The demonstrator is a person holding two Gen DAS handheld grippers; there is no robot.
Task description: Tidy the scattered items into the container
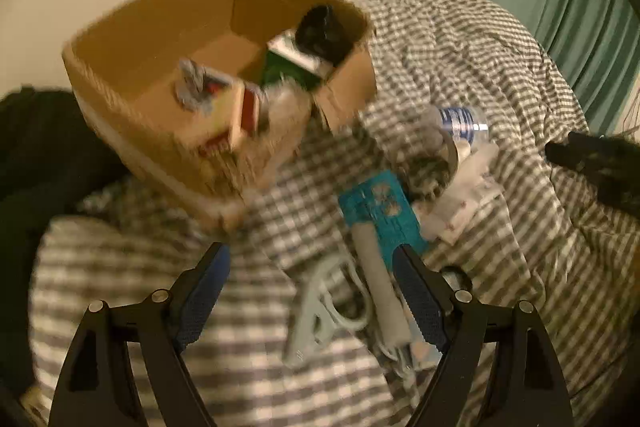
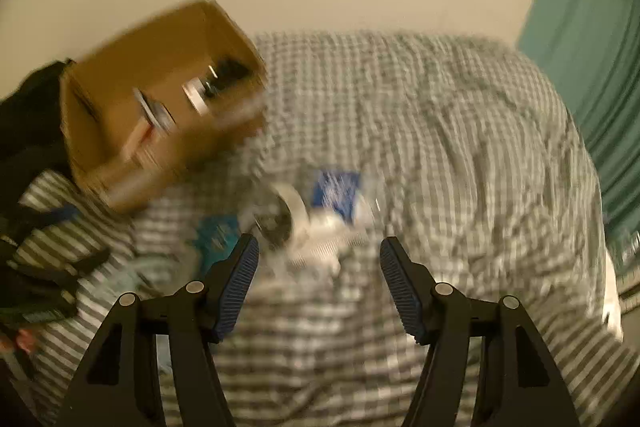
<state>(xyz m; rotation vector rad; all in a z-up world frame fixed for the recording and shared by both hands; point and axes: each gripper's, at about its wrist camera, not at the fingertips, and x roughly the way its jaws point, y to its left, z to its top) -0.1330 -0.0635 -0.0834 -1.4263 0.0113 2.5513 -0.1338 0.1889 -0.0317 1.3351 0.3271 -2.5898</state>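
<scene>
- Bed [image 1: 460,67] with a grey-and-white checked cover carries everything; no writing anywhere can be read through the blur.
- Brown cardboard box [image 1: 120,99], open-topped and part filled, sits toward the bed's far left.
- Teal card [image 1: 380,211], clear bottle with a blue label [image 1: 460,121], pale clip [image 1: 316,315] lie mid-bed.
- Left gripper [image 1: 312,259]: jaws wide, empty.
- Right gripper [image 2: 318,251]: jaws apart, empty.

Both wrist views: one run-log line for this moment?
left gripper: open, empty | right gripper: open, empty | cardboard box: part-filled | teal packet, bottle: on bedding
</scene>
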